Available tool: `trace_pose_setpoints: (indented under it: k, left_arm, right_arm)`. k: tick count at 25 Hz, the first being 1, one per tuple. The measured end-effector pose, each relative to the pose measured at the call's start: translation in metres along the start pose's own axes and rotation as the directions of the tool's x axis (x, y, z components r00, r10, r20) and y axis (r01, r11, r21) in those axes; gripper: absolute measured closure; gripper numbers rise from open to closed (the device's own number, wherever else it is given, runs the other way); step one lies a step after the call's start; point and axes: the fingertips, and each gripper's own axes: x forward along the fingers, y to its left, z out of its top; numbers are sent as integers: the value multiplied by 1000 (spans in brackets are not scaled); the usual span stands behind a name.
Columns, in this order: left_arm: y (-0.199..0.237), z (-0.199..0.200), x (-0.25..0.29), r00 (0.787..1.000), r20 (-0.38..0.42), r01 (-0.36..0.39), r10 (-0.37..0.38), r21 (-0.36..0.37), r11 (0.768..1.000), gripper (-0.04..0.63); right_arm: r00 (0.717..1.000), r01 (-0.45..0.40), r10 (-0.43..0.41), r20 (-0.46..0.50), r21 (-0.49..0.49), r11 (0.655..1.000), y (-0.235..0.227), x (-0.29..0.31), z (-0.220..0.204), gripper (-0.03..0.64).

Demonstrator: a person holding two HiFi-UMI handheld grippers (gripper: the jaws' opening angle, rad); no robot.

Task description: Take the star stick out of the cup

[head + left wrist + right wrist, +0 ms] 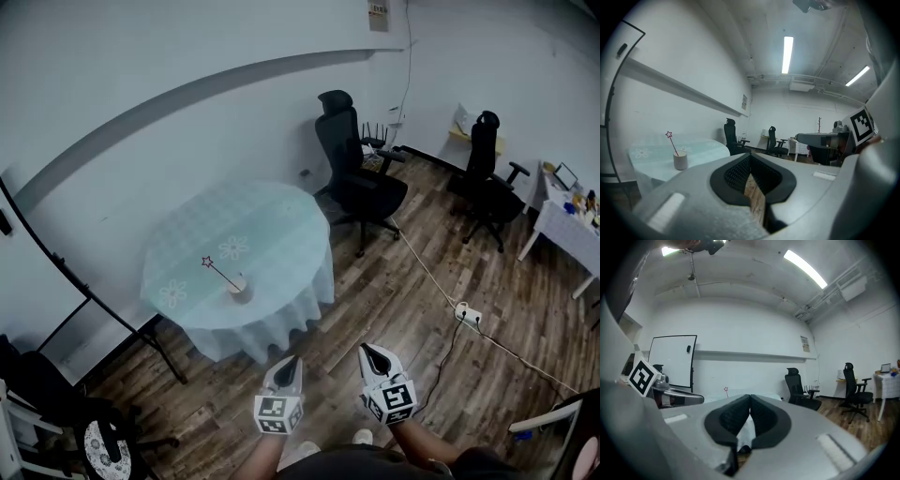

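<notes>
A small grey cup (241, 286) stands near the front edge of a round table (272, 225) covered in pale green cloth. The star stick (221, 274) leans out of the cup to the upper left, its red star at the top. Both grippers hang over the wood floor, well short of the table. My left gripper (291, 362) and right gripper (371, 351) are side by side, both shut on nothing. The left gripper view has the cup (680, 160) and star stick (672, 144) far off at the left, beyond the left gripper (750, 157). Over the right gripper (750, 398), only the star (725, 389) shows.
Two black office chairs (357, 175) (487, 173) stand beyond the table. A whiteboard stand (89, 300) rises left of it, with another black chair (56, 403) at the lower left. A white power strip (467, 316) and cable lie on the floor at the right, near a white side table (565, 225).
</notes>
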Motion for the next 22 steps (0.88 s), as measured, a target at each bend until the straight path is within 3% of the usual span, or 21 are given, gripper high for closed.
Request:
trace_pose_setpoints:
  k: [12,22]
  left_arm:
    - [59,-13,-52,999,11,-48,48,-39,998,591]
    - [97,-12,-40,994,1,-105,105,-60,993,591]
  right_arm:
    - [1000,-12,12,-16,12,1000,66,15,-8,614]
    - [996,-86,87,-34,18,996,79,70,-11,614]
